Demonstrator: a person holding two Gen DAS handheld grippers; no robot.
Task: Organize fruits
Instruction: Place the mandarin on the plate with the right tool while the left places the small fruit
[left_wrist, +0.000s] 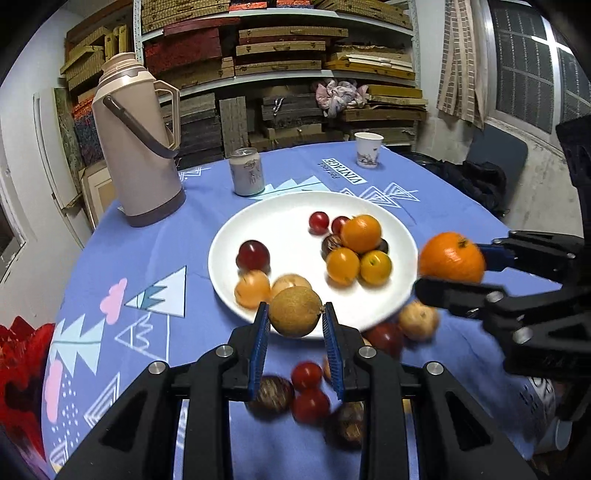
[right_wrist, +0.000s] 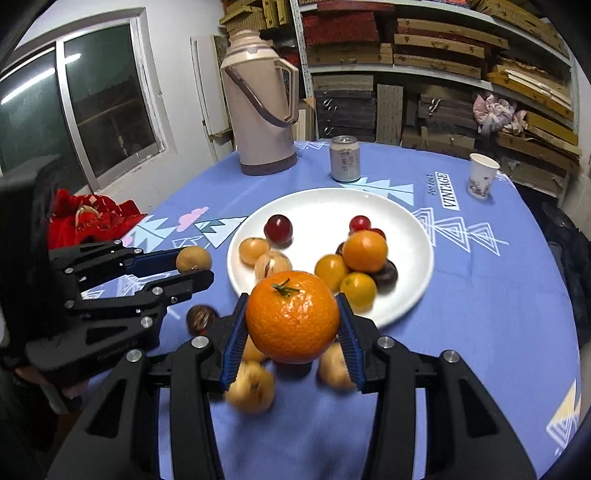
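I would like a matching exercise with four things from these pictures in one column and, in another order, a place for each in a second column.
Things:
1. tangerine
2. brown longan
3. drink can
4. paper cup

Places:
A. standing between the thermos flask and the white plate
B. held by the left gripper
C. beside the "VINTAGE" print, near the far table edge
D. held by the right gripper

Pairs: 1-D, 2-B, 3-A, 4-C

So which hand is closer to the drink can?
Left. The left gripper, holding a brown fruit, is on the can's side of the plate; the right gripper sits farther across.
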